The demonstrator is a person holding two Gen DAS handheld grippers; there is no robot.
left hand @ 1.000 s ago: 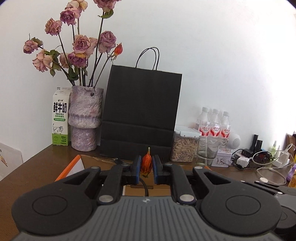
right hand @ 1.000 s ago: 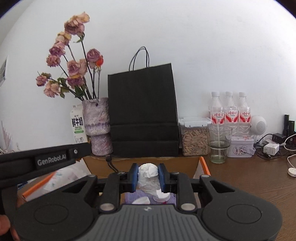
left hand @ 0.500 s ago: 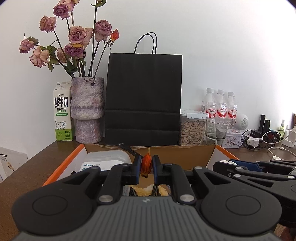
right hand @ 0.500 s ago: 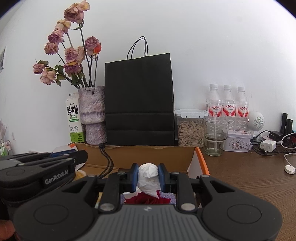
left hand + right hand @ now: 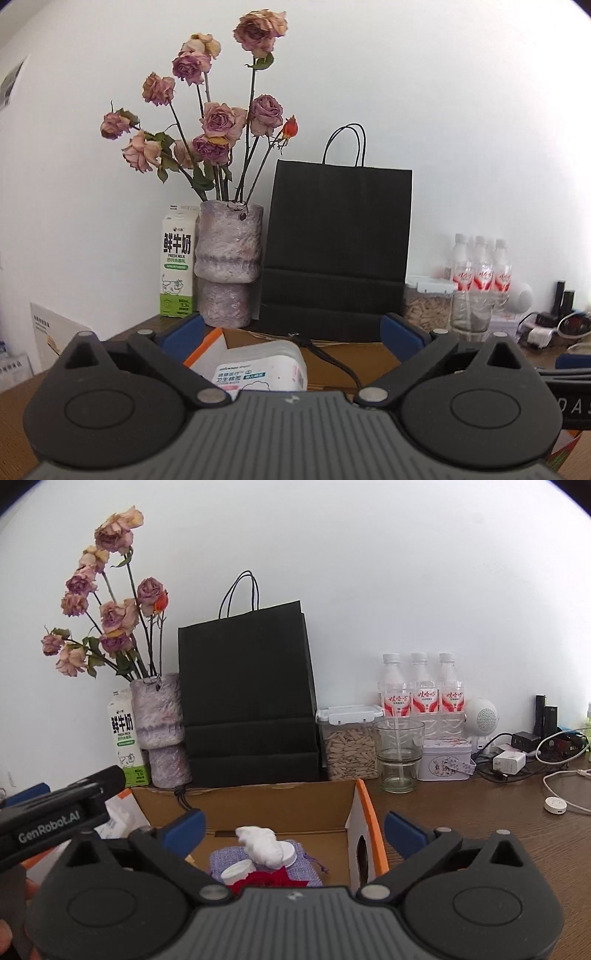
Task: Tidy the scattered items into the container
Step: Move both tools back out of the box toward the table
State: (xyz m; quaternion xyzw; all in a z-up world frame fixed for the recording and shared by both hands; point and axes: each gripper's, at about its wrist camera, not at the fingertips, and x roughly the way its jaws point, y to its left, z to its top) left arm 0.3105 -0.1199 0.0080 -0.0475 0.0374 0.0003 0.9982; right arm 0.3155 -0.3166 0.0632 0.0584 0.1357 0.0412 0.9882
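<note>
— Where the brown cardboard box with orange-edged flaps [image 5: 280, 805] sits open on the dark wooden table [image 5: 480, 812], what lies in it?

— In the right wrist view, a crumpled white paper wad [image 5: 258, 843] rests on a lilac woven pouch [image 5: 266, 864], touching a round white cap [image 5: 286, 853]. Another white cap [image 5: 238, 872] and a red crinkled item [image 5: 266, 880] lie at the near edge of the pouch. In the left wrist view, a white soft pack of tissues with teal print [image 5: 258, 369] lies in the box's left part, and a black cord [image 5: 332, 360] trails over the back wall into it.

— And the grippers?

— The right gripper [image 5: 293, 829] hovers over the box with its blue-padded fingers [image 5: 186, 829] spread wide, gripping nothing; the wad lies below the gap. The left gripper [image 5: 290, 332] is likewise wide apart and empty above the box's left side. Its black body also shows at the left edge of the right view.

— What stands behind?

— A black paper bag with cord handles [image 5: 247, 698] stands upright just behind the box, against the white wall. Left of it is a mottled purple stone-like vase [image 5: 229, 262] of dried pink roses [image 5: 221, 122], then a green-and-white milk carton [image 5: 177, 266]. Right of the bag are a clear lidded container of seeds [image 5: 349, 744], a clear glass [image 5: 399, 753], three plastic water bottles with red labels [image 5: 421, 690], a small pale tin [image 5: 445, 762], and white chargers and cables [image 5: 517, 760].
</note>
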